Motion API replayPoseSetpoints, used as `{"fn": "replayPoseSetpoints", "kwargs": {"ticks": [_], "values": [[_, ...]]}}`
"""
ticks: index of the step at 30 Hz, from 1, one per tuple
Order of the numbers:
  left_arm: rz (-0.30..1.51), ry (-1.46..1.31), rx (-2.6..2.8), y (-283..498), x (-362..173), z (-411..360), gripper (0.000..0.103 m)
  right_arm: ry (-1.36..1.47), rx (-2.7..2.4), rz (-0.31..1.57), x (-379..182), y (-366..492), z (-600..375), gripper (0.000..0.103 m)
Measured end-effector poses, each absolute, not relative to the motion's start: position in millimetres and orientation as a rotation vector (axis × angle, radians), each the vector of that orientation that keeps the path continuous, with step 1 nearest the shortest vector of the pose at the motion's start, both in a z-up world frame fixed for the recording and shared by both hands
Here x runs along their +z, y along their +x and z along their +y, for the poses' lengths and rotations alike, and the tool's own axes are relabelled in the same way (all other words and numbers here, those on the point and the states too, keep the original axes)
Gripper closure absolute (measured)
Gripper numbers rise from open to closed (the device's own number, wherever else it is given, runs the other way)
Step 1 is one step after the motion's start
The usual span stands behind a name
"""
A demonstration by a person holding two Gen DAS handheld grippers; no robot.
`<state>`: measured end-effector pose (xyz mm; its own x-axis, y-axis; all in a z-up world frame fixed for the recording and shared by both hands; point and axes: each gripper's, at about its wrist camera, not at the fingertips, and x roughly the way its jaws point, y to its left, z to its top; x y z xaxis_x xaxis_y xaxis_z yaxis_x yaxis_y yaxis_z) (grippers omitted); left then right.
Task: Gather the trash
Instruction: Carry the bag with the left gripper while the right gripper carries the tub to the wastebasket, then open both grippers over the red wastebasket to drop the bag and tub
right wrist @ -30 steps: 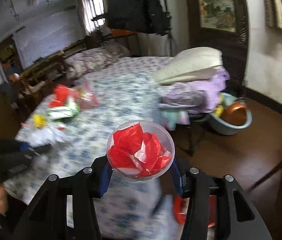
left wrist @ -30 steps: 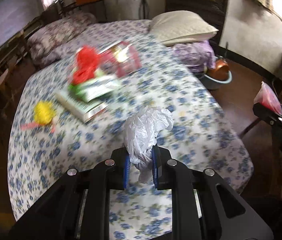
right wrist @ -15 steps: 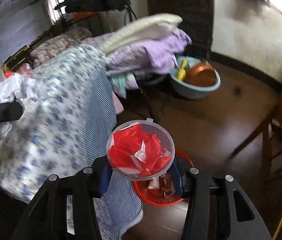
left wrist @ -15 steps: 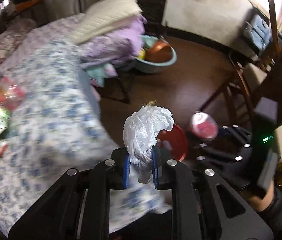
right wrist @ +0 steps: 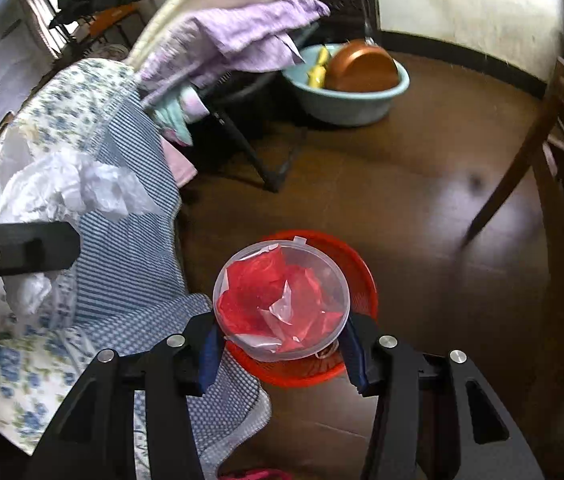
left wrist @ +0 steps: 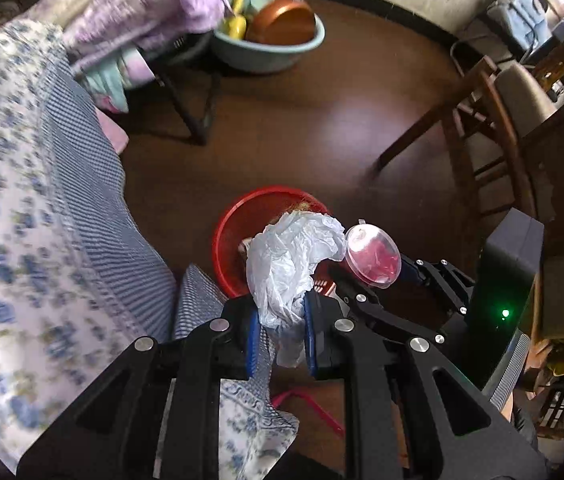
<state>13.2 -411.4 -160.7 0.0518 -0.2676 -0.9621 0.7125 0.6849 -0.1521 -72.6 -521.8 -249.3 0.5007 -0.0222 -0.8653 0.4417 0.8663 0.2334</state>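
My left gripper (left wrist: 280, 330) is shut on a crumpled white plastic bag (left wrist: 290, 256), which hangs just above the near rim of a red basket (left wrist: 238, 220) on the floor. My right gripper (right wrist: 282, 344) is shut on a clear plastic cup (right wrist: 282, 300) stuffed with red plastic, held right over the same red basket (right wrist: 358, 272). In the left wrist view the cup (left wrist: 372, 258) and the right gripper (left wrist: 386, 276) sit just right of the bag. In the right wrist view the white bag (right wrist: 70, 188) and the left gripper's fingers (right wrist: 22, 246) show at the left edge.
A bed with a blue-flowered sheet (left wrist: 22, 220) hangs down at the left, close to the basket. A teal basin (right wrist: 346, 96) with a copper bowl sits on the brown floor beyond. A wooden chair (left wrist: 494, 120) stands at the right. Purple cloth (right wrist: 242, 36) lies on a folding stand.
Both grippers swung away from the bed and sank toward the floor. The red basket has come into view and now lies directly under the bag and the cup. Both grips are unchanged.
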Motion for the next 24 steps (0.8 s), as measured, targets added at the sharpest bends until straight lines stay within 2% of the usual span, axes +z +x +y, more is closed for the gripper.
{"fn": "replayPoseSetpoints", "kwargs": {"ticks": [15,24], "values": [[1.428,0.460,-0.736,15,-218,-433,0.083,0.516,-0.302,1.092,-294,-66,-528,0.053],[1.462,0.439,-0.728,19,-230,-430,0.083,0.525,-0.300,1.112,-306,-61,-528,0.053]]}}
